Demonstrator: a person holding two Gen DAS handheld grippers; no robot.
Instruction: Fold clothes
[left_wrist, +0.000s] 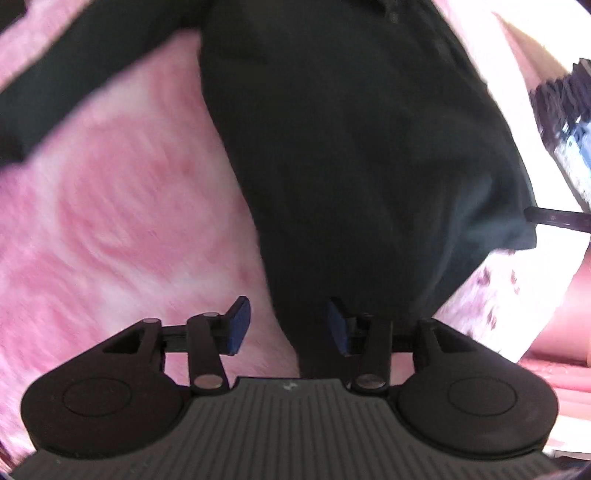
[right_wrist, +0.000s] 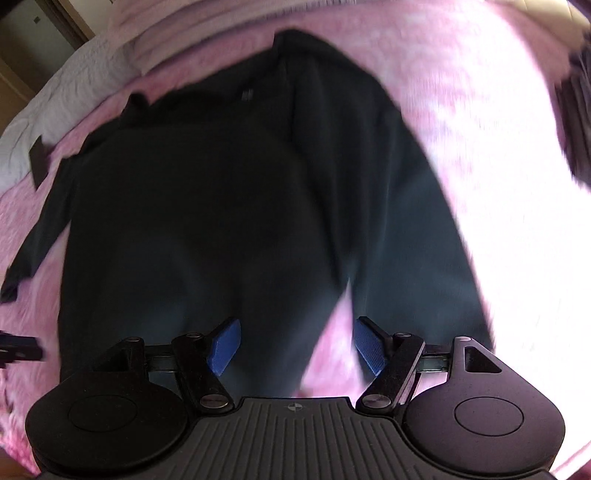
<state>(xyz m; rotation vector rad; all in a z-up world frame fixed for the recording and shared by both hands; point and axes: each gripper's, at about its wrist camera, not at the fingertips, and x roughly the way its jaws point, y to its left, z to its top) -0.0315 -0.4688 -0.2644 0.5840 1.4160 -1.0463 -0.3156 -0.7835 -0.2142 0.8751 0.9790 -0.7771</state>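
Both pairs of your blue-padded fingers stand apart with nothing pinched: the left gripper (left_wrist: 286, 326) is about half open, with the hem corner of the black long-sleeved fabric top (right_wrist: 229, 192) lying between the pads and, as far as the blur lets you see, not pressed by them, and the right gripper (right_wrist: 295, 343) is spread wide over the same hem. That dark top lies spread on the fluffy pink blanket (right_wrist: 461, 122), and everything here is best placed against it. Its long axis runs from the hem nearest your grippers away to the collar at the far end. One sleeve trails out flat on its left side; the other seems already laid across the body on the right, though the dark cloth makes that hard to confirm. You look to be early in the fold: at most one sleeve is in, the left sleeve remains, and the body still needs doubling hem to collar.
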